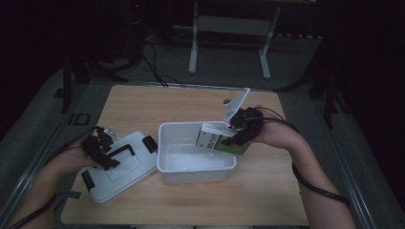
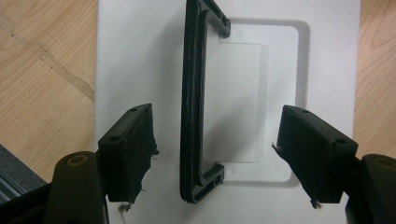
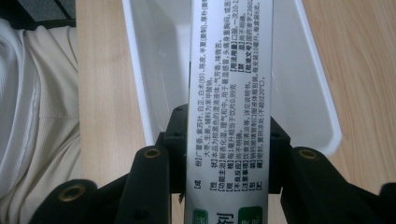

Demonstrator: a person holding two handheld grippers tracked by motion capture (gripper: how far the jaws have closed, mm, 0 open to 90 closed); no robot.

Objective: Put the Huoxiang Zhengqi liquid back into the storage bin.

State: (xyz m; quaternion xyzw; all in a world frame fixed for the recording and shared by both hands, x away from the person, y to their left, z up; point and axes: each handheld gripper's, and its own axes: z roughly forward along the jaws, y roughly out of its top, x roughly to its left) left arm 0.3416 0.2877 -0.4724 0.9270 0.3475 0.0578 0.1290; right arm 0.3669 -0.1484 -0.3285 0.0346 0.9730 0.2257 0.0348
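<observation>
A white plastic bin [image 1: 191, 174] stands open mid-table. Its white lid [image 1: 125, 168] lies flat to the left, black handle up. My left gripper [image 1: 102, 150] hovers over the lid. In the left gripper view it [image 2: 215, 112] is open, with the handle [image 2: 189, 107] between the jaws and clear of both pads. My right gripper [image 1: 237, 131] is shut on a green and white medicine box [image 1: 218, 141], held tilted over the bin's right rim. In the right gripper view the printed box [image 3: 229, 70] runs up between the pads [image 3: 173, 140], above the bin [image 3: 154, 70].
The wooden table [image 1: 191, 205] has bare room in front of and behind the bin. A metal frame on two legs [image 1: 229, 28] and cables stand on the dark floor beyond the far edge. Cream cloth [image 3: 37, 116] lies beside the table in the right gripper view.
</observation>
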